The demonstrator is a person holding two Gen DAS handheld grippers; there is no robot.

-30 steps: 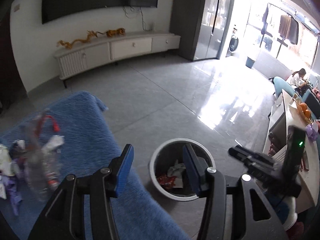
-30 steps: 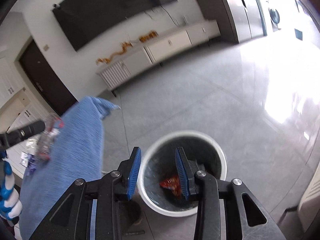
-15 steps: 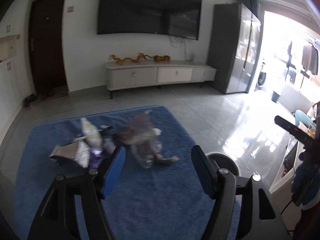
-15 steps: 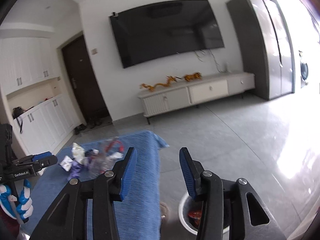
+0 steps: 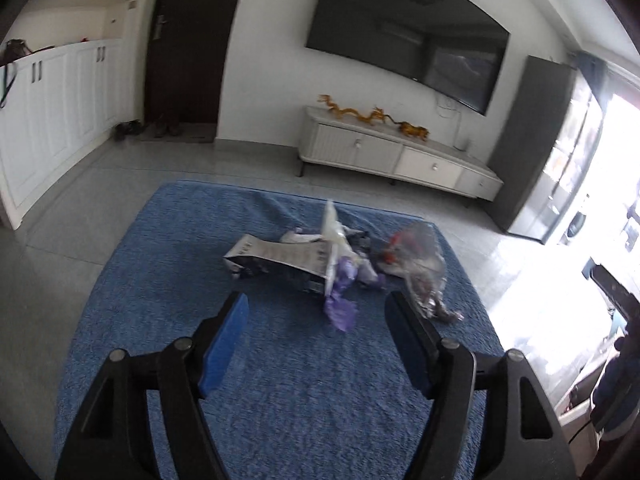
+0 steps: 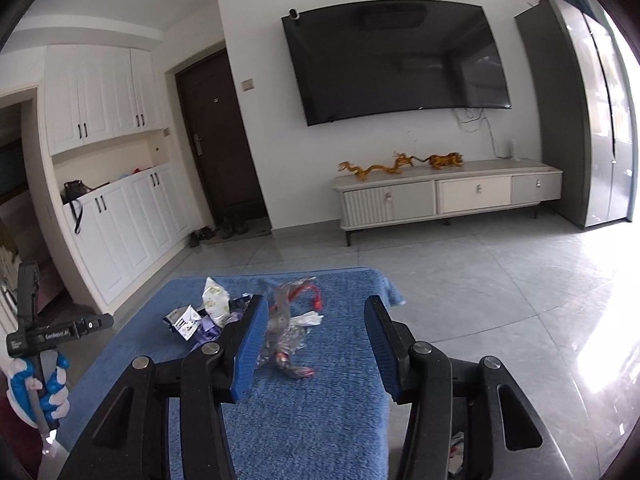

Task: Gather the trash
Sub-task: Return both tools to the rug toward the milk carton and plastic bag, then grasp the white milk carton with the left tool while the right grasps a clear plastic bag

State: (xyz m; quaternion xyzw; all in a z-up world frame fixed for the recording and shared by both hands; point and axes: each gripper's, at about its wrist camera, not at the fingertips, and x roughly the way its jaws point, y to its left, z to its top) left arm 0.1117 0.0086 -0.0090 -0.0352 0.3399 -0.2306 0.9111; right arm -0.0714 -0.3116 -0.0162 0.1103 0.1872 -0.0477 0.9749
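A pile of trash lies on a blue towel-covered table [image 5: 168,280]: a grey-white carton [image 5: 276,260], a purple wrapper [image 5: 342,304], a white bag [image 5: 334,228] and a clear crumpled plastic bag with red bits [image 5: 420,264]. My left gripper [image 5: 316,320] is open and empty, just short of the purple wrapper. My right gripper [image 6: 316,326] is open and empty, with the clear plastic bag [image 6: 288,328] between and beyond its fingers. The carton [image 6: 184,320] and the white bag [image 6: 216,302] lie to its left. The bin is almost hidden; only a bit shows at the bottom of the right wrist view [image 6: 456,456].
The left hand-held gripper and blue-gloved hand [image 6: 36,360] show at the left edge of the right wrist view. A white TV cabinet [image 6: 444,196] stands against the far wall under a TV. Grey tiled floor [image 6: 500,300] lies to the right of the table.
Both grippers have swung up and left from over the white bin to face the trash pile on the blue table. Both stayed open and empty.
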